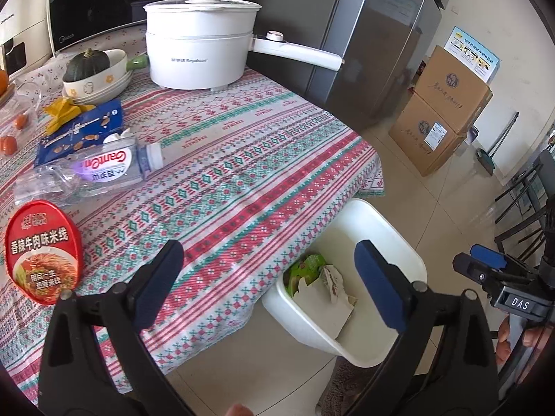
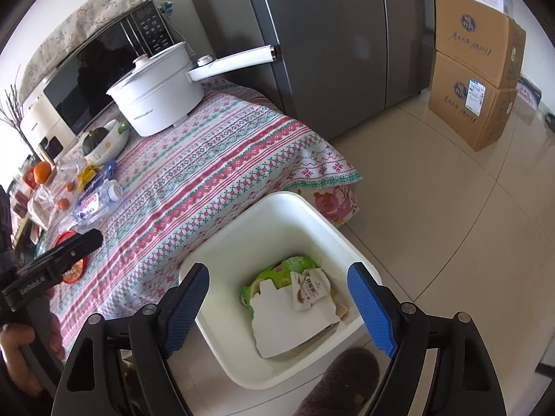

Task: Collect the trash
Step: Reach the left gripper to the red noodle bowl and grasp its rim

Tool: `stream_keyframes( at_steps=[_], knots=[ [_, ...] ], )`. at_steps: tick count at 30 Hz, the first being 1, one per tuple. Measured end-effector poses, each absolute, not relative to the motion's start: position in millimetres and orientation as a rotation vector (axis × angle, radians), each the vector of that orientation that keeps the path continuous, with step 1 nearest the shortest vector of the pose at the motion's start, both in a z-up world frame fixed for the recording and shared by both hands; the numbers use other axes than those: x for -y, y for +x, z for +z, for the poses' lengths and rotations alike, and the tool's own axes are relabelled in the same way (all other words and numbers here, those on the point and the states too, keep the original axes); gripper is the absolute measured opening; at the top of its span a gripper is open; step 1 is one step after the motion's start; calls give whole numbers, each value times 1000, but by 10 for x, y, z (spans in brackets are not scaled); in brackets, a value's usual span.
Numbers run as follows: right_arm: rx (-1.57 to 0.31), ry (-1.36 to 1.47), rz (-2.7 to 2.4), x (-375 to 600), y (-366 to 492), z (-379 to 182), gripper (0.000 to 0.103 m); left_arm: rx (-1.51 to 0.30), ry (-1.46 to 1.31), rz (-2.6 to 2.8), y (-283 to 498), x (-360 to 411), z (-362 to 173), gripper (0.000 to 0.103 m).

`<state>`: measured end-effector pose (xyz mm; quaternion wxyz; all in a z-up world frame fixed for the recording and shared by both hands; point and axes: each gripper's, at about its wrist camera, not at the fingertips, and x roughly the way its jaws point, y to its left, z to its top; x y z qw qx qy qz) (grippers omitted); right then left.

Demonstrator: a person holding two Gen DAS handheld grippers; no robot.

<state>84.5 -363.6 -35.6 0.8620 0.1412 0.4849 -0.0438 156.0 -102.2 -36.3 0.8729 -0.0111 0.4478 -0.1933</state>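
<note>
1. A red noodle cup lid (image 1: 43, 251) lies flat near the front edge of the patterned tablecloth (image 1: 242, 173), with a crushed clear water bottle (image 1: 104, 170) and a blue snack wrapper (image 1: 79, 128) behind it, farther in on the table.
2. The lid looks thin, light and floppy; a pinch at its overhanging rim would probably serve best, since it offers little to catch from above.
3. The bottle appears empty and crumpled, so it should be light and springy, perhaps slippery; the stiffer neck below its white cap seems the surest hold.
4. The left gripper (image 1: 270, 277) hovers over the table's edge, fingers spread wide and holding nothing.
5. The right gripper (image 2: 277, 306) hangs above the white bin (image 2: 322, 222), likewise spread and empty.
6. The bin stands on the tiled floor just beside the table, already holding a green wrapper (image 2: 277, 270), torn white card (image 2: 288, 322) and a small packet.
7. A white electric pot (image 1: 201, 52), a bowl with a squash (image 1: 92, 66) and a microwave sit at the table's far end, beside a grey refrigerator (image 1: 364, 34).
</note>
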Motion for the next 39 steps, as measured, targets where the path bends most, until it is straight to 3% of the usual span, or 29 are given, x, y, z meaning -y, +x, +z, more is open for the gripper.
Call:
stream_keyframes(
  at_steps=[2, 6, 23, 28, 32, 39],
  knots=[
    [-1024, 272, -77, 3532, 874, -363, 89, -925, -14, -387, 1546, 919, -321, 101],
    [-1005, 210, -60, 3312, 905, -323, 103, -909, 0, -350, 1505, 697, -263, 102],
    [-1034, -8, 168, 2070, 1361, 45, 103, -910, -9, -173, 1487, -693, -227, 102],
    [-1041, -50, 271, 1624, 1547, -119, 103, -958, -76, -169, 1582, -1007, -379, 102],
    [-1170, -30, 355, 1373, 1771, -386, 103, -982, -147, -169, 1708, -1233, -534, 102],
    [-1171, -24, 345, 1223, 2008, -446, 103, -1091, -306, -197, 1951, -1431, -850, 102]
  ],
)
